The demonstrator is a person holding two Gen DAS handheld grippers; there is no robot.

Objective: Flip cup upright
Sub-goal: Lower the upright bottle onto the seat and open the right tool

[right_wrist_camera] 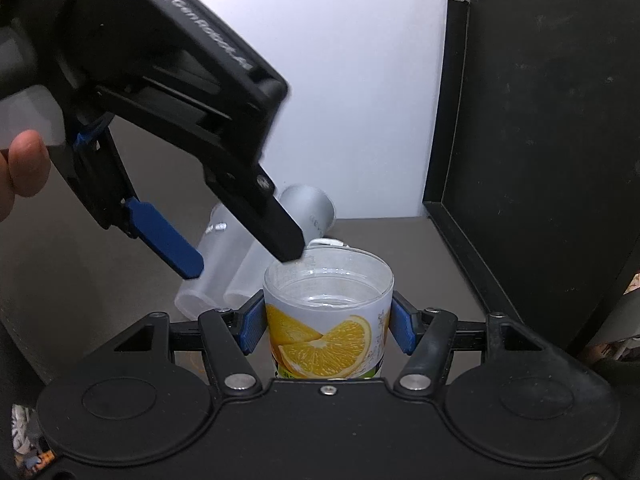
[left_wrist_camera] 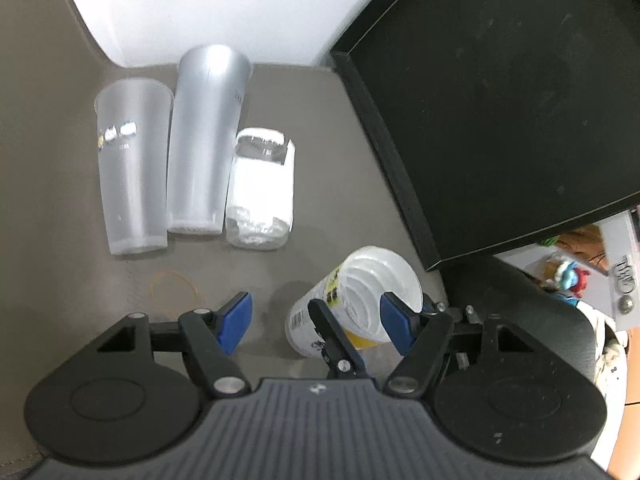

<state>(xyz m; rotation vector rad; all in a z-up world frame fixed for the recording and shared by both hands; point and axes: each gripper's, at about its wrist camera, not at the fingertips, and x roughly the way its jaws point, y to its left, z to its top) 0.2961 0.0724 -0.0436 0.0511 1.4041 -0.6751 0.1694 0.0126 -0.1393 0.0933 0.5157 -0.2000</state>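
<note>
Cup (right_wrist_camera: 328, 320) with orange-slice print stands upright, mouth up, on the grey worktop (right_wrist_camera: 420, 264) — right tongs (right_wrist_camera: 328, 326) clamp its sides. Left tongs (left_wrist_camera: 316, 324) spread wide above its rim (holding nothing). Housing lettering blurred, unreadable. Frosted tumblers (left_wrist_camera: 132, 168) lie beyond.

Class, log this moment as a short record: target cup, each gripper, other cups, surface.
target cup: orange-print cup, upright, mouth up
right gripper: pads at the cup's sides
left gripper: open, one finger at the cup's rim
other cups: frosted cup, silver cup, clear jar, lying down
surface: grey tabletop
</note>
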